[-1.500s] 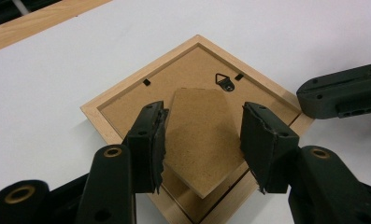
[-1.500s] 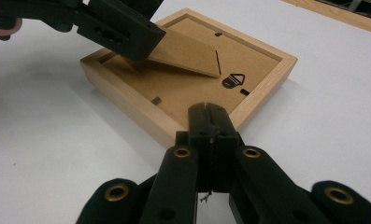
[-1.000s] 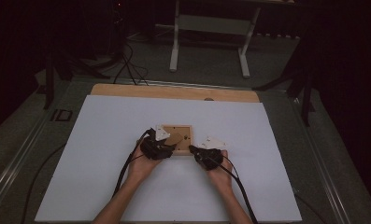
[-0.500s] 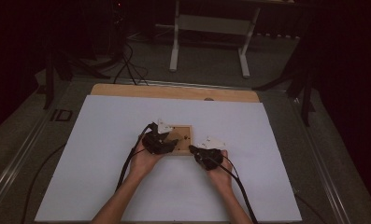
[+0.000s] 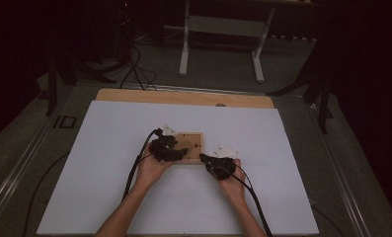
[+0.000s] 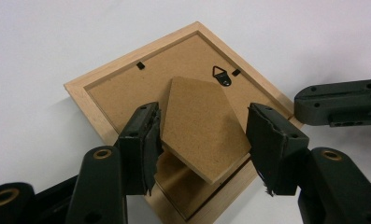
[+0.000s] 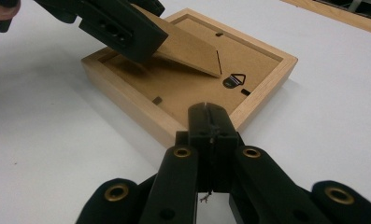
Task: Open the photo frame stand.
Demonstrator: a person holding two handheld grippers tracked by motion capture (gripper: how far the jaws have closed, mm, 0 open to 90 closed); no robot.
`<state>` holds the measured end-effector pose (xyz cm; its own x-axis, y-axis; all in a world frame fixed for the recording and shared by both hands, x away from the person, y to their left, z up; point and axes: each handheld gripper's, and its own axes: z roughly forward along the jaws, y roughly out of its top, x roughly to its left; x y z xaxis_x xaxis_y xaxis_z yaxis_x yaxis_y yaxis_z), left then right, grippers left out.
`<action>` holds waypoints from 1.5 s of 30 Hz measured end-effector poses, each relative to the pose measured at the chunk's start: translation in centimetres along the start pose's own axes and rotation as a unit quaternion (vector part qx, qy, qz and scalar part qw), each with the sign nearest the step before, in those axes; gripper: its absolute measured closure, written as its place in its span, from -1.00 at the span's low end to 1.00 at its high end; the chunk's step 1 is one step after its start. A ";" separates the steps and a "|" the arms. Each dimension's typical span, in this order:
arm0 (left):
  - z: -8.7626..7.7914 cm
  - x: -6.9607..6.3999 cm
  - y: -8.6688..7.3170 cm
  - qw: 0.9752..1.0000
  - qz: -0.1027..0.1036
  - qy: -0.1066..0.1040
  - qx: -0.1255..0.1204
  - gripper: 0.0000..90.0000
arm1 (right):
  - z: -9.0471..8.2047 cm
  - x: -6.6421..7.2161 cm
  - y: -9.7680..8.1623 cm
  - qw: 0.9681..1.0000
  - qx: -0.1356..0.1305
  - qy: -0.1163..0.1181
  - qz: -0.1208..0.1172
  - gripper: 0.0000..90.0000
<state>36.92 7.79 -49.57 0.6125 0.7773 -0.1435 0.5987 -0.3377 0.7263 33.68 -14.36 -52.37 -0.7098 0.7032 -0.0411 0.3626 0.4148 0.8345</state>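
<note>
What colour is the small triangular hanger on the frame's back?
Black: the hanger shows best in the left gripper view.

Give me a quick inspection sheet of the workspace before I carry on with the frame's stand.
Surface: white sheet on a wooden table.
Job's things: frame face down; stand lifted at an angle; hanger on the back.
Clutter: nothing seen.
Grippers: left gripper astride the stand, jaws just opening, right pad apart from it; right gripper shut, at the frame's corner.
Cables: one trails from each gripper.
Surroundings: dark floor, white stand legs, floor cables.
</note>
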 end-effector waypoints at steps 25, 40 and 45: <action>0.7 0.1 0.4 1.000 -0.002 -0.004 0.030 0.14 | -0.2 -0.1 0.2 1.000 -0.001 -0.002 0.001 0.99; -0.2 -1.6 0.0 0.997 0.065 0.031 -0.006 0.14 | -2.3 -1.6 1.9 1.000 -0.019 -0.003 0.002 0.73; -0.4 -2.0 -0.4 0.996 0.077 0.038 -0.018 0.14 | -2.4 -2.0 2.4 1.000 -0.017 0.004 0.012 0.61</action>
<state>35.26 6.59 -49.24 0.6534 0.7567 0.0215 0.4818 -0.4376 0.7592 34.48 -16.21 -48.98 -0.7056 0.7084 -0.0167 0.3590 0.3777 0.8535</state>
